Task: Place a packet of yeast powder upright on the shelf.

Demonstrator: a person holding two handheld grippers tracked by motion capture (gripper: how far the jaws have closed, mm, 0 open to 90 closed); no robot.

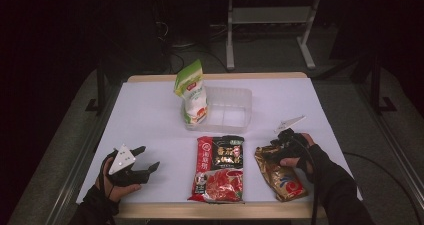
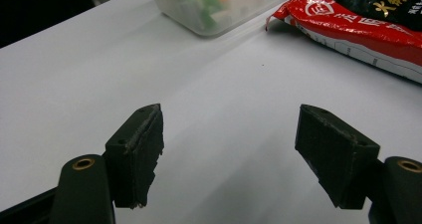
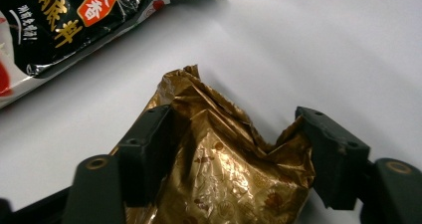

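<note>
A gold foil packet (image 1: 283, 179) lies on the white table (image 1: 150, 110) at the front right. My right gripper (image 1: 268, 153) is open, and its jaws straddle the packet's crinkled top end (image 3: 224, 174), close against both sides. At the front left my left gripper (image 1: 150, 156) rests open on the table with nothing between its jaws (image 2: 229, 129). A red and black food packet (image 1: 220, 170) lies flat at the front middle, between the two grippers. A green and white pouch (image 1: 192, 92) stands at the left end of a clear plastic container (image 1: 235, 110).
The red and black packet (image 2: 368, 20) lies ahead and right of the left jaws, the clear container (image 2: 209, 20) farther off. The same packet's black end (image 3: 54, 20) lies up and left of the gold one. Table legs and cables stand on the floor beyond the table.
</note>
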